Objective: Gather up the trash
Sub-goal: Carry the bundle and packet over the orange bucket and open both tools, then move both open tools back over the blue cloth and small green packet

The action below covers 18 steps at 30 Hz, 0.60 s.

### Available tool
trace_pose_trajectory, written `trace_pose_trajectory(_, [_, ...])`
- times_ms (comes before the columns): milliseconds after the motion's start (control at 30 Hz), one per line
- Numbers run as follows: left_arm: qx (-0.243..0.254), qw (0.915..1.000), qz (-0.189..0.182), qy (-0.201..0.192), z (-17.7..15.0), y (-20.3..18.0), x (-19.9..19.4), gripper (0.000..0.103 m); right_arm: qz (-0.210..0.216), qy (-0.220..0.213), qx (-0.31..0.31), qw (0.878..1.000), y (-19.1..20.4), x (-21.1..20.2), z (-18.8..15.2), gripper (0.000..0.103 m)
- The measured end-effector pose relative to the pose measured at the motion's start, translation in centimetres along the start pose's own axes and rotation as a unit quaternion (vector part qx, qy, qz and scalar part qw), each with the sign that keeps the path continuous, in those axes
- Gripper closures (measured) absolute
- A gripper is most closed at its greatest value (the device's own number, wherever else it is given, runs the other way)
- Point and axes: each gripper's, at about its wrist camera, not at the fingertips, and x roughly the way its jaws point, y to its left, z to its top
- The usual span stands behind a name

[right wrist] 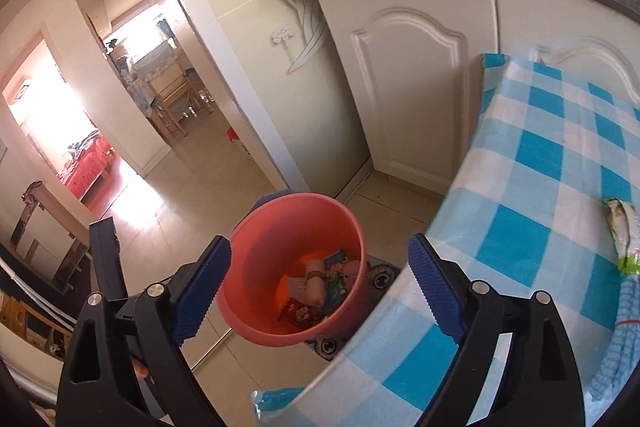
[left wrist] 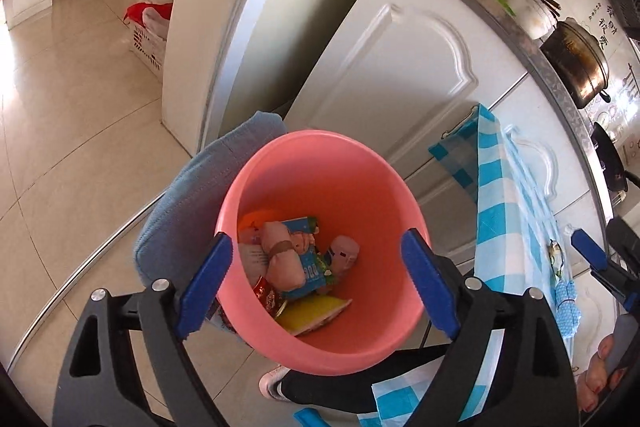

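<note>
A pink bin (left wrist: 320, 163) stands on the floor and holds several pieces of trash (left wrist: 298, 263): wrappers, a pink bundle, a yellow packet. My left gripper (left wrist: 316, 287) is open and empty right above the bin's mouth. My right gripper (right wrist: 320, 291) is open and empty, higher up, between the bin (right wrist: 260, 267) and the checked table (right wrist: 540, 187). A green-white wrapper (right wrist: 622, 235) lies on the table at the right; it also shows in the left wrist view (left wrist: 556, 255). The right gripper's blue finger (left wrist: 588, 251) shows at the right edge of the left wrist view.
White kitchen cabinets (right wrist: 412, 87) and a fridge (right wrist: 260, 67) stand behind the bin. A blue cushion (left wrist: 192, 195) and a patterned mat (right wrist: 380, 279) lie beside it. A blue knitted cloth (right wrist: 624, 327) lies on the table. Pots (left wrist: 576, 63) sit on the counter. The person's shoe (left wrist: 272, 383) is below the bin.
</note>
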Motion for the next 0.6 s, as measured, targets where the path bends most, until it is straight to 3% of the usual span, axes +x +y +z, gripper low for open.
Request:
trace_pose_trajectory(367, [0.046,0.9988,-0.009,-0.015,-1.3,-2.8,-3.1,0.011,-0.092,-0.082,-0.001,0.992,-3.7,-8.5,-5.0,0.01])
trace_pose_trajectory(500, [0.078,0.9962,-0.03,-0.023,-2.0,-5.1,-4.6,0.006,-0.135,-0.14,-0.015,0.981,-5.2,-12.1,-6.7,0.009])
trace_pose_trajectory(600, [0.116,0.9917,-0.026,-0.048,-2.8,-7.3,-6.1,0.004,-0.161,-0.188,-0.033,0.968,-6.2,-14.7,-8.0,0.005])
